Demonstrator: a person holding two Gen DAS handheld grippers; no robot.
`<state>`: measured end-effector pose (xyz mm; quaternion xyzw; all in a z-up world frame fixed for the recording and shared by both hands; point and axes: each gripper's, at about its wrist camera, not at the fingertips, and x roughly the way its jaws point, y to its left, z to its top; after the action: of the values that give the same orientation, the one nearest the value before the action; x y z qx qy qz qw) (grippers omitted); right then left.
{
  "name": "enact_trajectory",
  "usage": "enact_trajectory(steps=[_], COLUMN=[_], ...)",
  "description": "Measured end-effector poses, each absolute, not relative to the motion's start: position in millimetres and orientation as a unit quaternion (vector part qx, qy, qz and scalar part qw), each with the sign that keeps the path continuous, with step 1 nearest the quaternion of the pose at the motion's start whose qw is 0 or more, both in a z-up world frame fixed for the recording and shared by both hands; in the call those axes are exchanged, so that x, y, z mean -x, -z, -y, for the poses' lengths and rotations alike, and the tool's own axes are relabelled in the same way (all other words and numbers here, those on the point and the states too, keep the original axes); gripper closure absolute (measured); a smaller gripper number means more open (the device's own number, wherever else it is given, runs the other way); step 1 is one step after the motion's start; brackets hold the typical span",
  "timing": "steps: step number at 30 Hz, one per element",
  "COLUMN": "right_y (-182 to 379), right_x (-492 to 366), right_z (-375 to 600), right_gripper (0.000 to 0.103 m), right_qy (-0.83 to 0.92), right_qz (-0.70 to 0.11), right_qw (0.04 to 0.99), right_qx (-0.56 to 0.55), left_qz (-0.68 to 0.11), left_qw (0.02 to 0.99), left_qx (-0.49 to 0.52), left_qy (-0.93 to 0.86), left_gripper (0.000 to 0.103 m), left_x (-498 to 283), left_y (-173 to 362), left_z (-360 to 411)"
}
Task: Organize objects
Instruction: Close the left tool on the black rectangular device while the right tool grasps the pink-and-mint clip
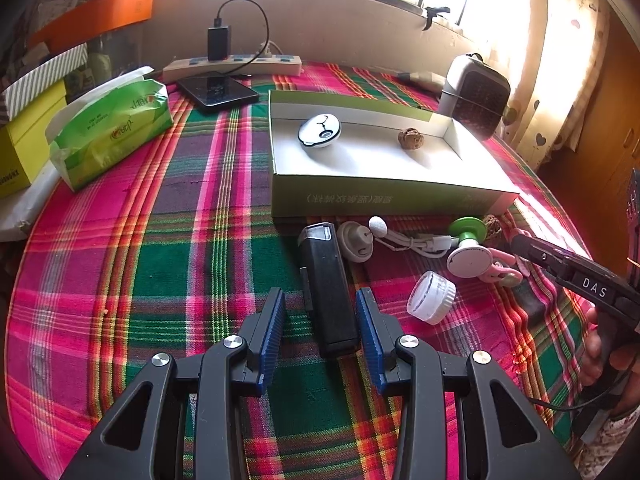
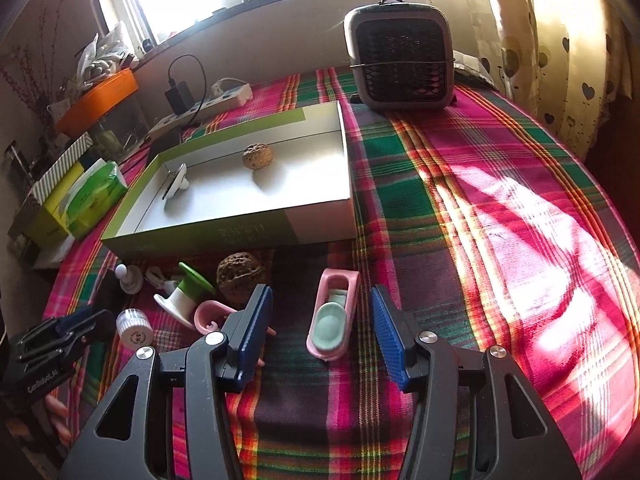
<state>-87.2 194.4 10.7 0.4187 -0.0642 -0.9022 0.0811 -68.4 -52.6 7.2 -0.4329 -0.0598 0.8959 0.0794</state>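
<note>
Pads of the left gripper point(image 1: 320, 322) are spread around the black rectangular lighter-like case point(image 1: 326, 292), untouched; squeezed mid-body, it's lifted into the shallow green-and-white cardboard box point(image 1: 384, 200).

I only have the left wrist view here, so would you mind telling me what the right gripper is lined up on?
Observer: The right gripper is open, with a pink toy bathtub lying on the cloth between its fingers, untouched.
Operator: Thank you. Is there anything inside that tub?
Observer: Yes, a small mint-green basin sits in its near end.
Operator: I see only a sliver of something brown behind the green-capped piece. What is it?
Observer: A second walnut, lying on the cloth just in front of the box, left of the tub.
Operator: And is the cloth to the right of the tub free?
Observer: From the right wrist view, only sunlit plaid cloth shows there, up to the grey heater.
</note>
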Motion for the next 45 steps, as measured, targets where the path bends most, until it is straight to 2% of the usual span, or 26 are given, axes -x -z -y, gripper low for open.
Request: enact_trajectory(steps=[13,20,25,32,36,45], right_y=[-5.7,-5.4,-5.9,-6.3,-6.7,-6.7], right_x=[91.9,91.7,91.2,90.8,90.4,89.8], right_z=[-186.6,-184.9,-187.8,-188.3,-189.7,-189.0], right_gripper=[0.051,0.052,0.063,0.067,0.078,0.084], right_qy=[0.900,0.900,0.901,0.901,0.902,0.902], right_qz=[0.003,-0.003,-0.004,-0.003,0.000,0.000], right_qw=[0.059,0.053,0.044,0.040,0.037,0.044], right_qx=[-0.432,-0.432,-0.431,-0.431,-0.430,-0.430], left_qz=[0.033,0.030,0.034,0.038,0.039,0.044], left_qw=[0.063,0.056,0.054,0.043,0.044,0.045], left_qx=[0.433,0.434,0.437,0.437,0.437,0.439], left_qy=[-0.899,-0.899,-0.897,-0.897,-0.897,-0.896], left_gripper=[0.068,0.068,0.069,0.081,0.081,0.081], left_x=[79.7,83.5,85.8,87.9,88.3,89.5], left_y=[-6.3,-6.3,-6.4,-6.0,-6.2,-6.4], left_z=[46.8,45.3,45.9,49.9,50.6,52.0])
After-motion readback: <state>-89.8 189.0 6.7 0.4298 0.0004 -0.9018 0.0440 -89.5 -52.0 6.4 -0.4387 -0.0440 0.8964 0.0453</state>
